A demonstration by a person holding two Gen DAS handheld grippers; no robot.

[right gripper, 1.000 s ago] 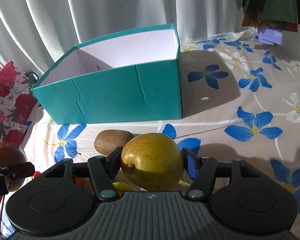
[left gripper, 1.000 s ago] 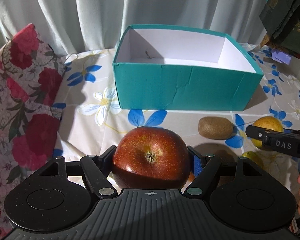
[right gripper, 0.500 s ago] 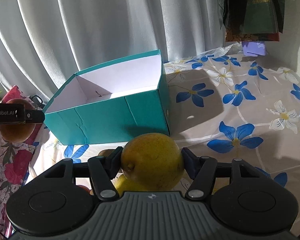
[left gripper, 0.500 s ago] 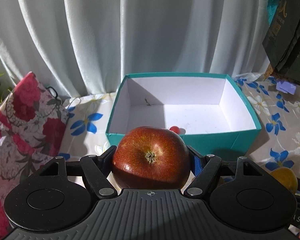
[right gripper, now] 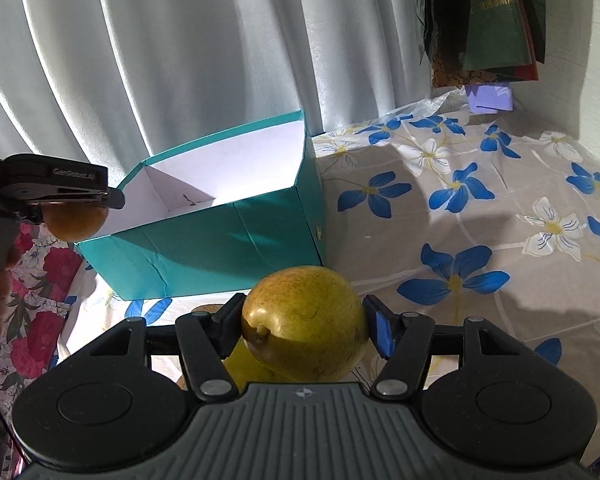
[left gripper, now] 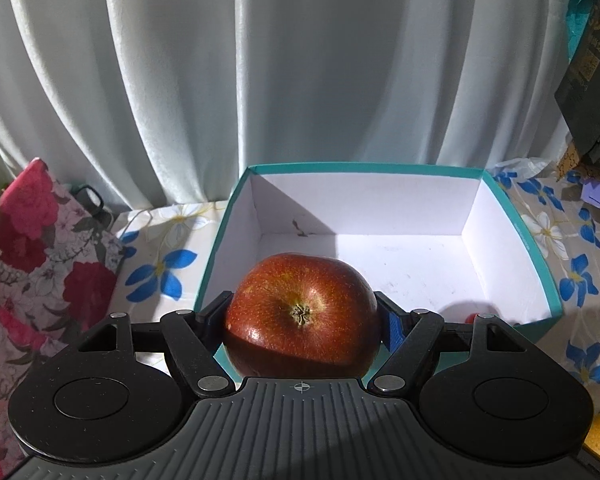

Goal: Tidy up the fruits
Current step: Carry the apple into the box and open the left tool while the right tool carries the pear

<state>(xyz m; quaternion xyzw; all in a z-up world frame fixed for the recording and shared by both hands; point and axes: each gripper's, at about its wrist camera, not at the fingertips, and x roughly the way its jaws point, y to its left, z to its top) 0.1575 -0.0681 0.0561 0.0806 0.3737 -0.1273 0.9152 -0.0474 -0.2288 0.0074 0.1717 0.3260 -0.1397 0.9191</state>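
Red apple [left gripper: 302, 312]; yellow-green pear [right gripper: 304, 320]; teal box [left gripper: 540, 276], white inside.

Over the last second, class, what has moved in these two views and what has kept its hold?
The left tongs carried the red apple up off the cloth and forward over the teal box's near wall. The right tongs lifted the yellow pear a little, the box dropping farther away in its view. Both grips stayed unchanged, nothing was released, and the box stayed put.

Apple [left gripper: 300, 312]: glossy, finely speckled skin
Pear [right gripper: 304, 320]: smooth, freckled
Box [left gripper: 384, 248]: matt cardboard
Curtain [left gripper: 260, 72]: cloth
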